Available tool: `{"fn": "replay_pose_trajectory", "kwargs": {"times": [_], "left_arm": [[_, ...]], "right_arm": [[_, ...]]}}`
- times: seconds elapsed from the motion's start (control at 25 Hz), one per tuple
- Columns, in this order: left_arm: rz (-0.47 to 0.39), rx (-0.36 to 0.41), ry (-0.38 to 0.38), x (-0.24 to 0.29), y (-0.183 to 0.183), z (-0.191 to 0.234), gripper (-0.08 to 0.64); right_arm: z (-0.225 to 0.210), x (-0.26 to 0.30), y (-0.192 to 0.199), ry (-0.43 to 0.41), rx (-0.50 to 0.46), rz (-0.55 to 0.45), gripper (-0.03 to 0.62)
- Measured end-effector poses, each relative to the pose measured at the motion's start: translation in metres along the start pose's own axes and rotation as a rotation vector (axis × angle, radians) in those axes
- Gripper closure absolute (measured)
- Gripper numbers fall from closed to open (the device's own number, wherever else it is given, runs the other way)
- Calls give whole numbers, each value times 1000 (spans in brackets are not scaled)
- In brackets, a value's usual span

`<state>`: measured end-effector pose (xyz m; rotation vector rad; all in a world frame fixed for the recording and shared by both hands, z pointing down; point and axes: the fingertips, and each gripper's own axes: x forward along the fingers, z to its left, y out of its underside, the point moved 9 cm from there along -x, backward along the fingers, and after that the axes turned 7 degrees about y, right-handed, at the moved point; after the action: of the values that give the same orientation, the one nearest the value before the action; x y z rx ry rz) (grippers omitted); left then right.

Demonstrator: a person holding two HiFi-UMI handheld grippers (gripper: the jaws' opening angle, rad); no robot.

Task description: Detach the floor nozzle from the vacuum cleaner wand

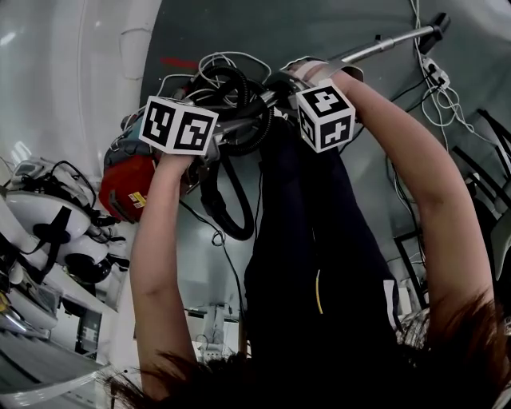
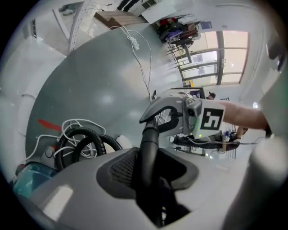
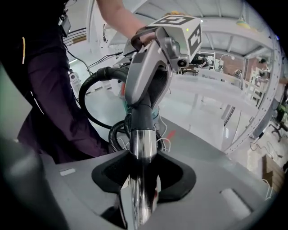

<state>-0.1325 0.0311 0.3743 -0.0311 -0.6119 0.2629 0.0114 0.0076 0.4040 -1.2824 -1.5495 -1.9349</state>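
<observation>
Floor (image 1: pixel 319 24) below is grey. Right gripper (image 3: pixel 141 179) clamps the chrome wand (image 3: pixel 143 143), and left gripper (image 2: pixel 150 175) clamps its black tube (image 2: pixel 148 148). Wand axis runs along the jaws.

Dark navy clothing (image 1: pixel 319 264), thin yellow stripe (image 1: pixel 318 291); tousled dark hair (image 1: pixel 447 351).

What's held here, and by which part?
The left hand-held gripper grips the black handle tube; the right hand-held gripper grips the chrome wand beside it.

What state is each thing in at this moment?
left hand-held gripper: shut on black tube
right hand-held gripper: shut on chrome wand
chrome wand: joined to grey handle
hose: coiled on floor
red vacuum cleaner: resting on floor
</observation>
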Motion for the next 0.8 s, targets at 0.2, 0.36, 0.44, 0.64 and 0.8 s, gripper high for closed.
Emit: {"fn": "replay_pose_trajectory", "kwargs": {"times": [0.2,0.36,0.44,0.64,0.8], "left_arm": [[-102,140,-134,-7,3,-10,405],[-144,274,-245,-8,8,-22,405],[-136,328,-289,-7,10,-26,407],[-111,197,-193,-11,15,-16,403],[-90,24,-31,-12,21,-1,403]], "right_arm": [[-14,3,-1,-97,44,17,423],[-26,4,-3,-230,84,55,422],[-28,4,-4,-273,91,67,420],[-18,4,-7,-189,50,15,425],[-4,6,-7,-109,15,-22,426]]}}
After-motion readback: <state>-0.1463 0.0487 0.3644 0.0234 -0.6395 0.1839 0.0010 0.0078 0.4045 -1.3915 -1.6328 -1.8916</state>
